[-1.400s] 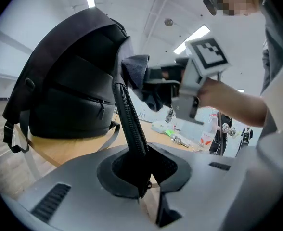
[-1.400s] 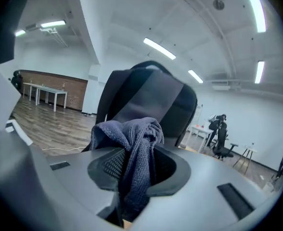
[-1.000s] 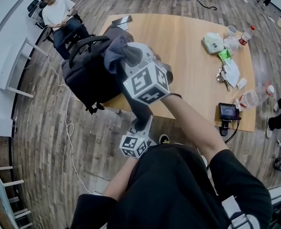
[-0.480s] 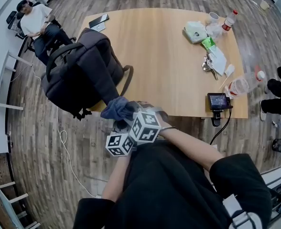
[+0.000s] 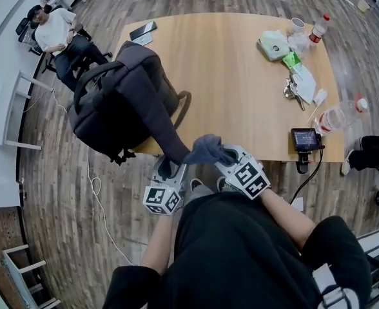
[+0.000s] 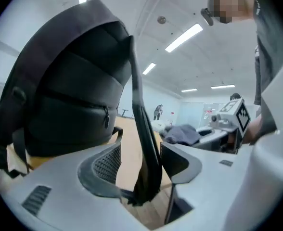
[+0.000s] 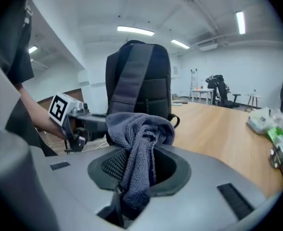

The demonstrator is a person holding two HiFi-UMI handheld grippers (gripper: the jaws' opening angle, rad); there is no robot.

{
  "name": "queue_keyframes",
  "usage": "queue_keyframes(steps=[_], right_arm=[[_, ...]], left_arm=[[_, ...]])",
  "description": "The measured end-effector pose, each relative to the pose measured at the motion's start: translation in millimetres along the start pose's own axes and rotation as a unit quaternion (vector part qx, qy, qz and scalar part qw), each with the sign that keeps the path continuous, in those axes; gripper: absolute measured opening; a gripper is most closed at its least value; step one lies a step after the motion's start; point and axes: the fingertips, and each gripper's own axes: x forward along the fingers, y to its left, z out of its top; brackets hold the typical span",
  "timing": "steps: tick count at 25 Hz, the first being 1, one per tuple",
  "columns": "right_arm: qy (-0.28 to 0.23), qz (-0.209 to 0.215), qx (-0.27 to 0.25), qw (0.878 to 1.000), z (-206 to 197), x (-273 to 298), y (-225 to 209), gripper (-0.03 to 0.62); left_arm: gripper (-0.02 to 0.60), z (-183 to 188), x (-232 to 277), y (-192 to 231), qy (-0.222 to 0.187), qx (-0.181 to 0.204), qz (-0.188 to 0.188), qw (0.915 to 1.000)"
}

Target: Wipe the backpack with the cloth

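Observation:
A dark grey backpack [image 5: 122, 98] stands upright on the near left corner of the wooden table [image 5: 241, 89]. One shoulder strap [image 5: 167, 137] hangs from it over the table's edge to my left gripper [image 5: 167, 167]. In the left gripper view the strap [image 6: 140, 129] runs between the jaws of that gripper [image 6: 141, 150], which have just been opening; the pads do not press it. My right gripper [image 5: 218, 156] is shut on a bunched blue-grey cloth [image 5: 207, 150] right of the strap. In the right gripper view the cloth [image 7: 139, 129] hangs from this gripper [image 7: 144, 155] before the backpack [image 7: 141, 76].
A phone [image 5: 144, 31] lies at the table's far left. A tissue pack [image 5: 273, 44], cup [image 5: 297, 24], bottles [image 5: 341, 114], keys [image 5: 296, 95] and a small screen [image 5: 305, 139] crowd the right side. A person [image 5: 57, 31] sits behind the backpack. A cable [image 5: 93, 185] trails on the floor.
My right gripper has come down with the cloth from the top of the backpack to the table's near edge, then shifted right of the left gripper, which stays at the strap.

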Motion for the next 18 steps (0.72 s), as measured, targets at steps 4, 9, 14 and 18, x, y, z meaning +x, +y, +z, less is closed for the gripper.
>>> queue_keyframes(steps=[4,9,14,18], right_arm=[[0.016,-0.022,0.027,0.999,-26,-14,-7,0.112],[0.017,-0.019,0.020,0.999,-28,-14,-5,0.112],[0.006,-0.024,0.028,0.999,-19,-13,-6,0.112],[0.006,-0.023,0.035,0.999,-19,-8,-10,0.112]], left_arm=[[0.259,86,17,3,-0.094,0.025,-0.025,0.9949],[0.074,133,58,13,-0.061,0.046,0.030,0.9966],[0.064,137,11,63,-0.085,0.015,0.133,0.9875],[0.064,155,-10,93,-0.097,0.010,0.139,0.9854]])
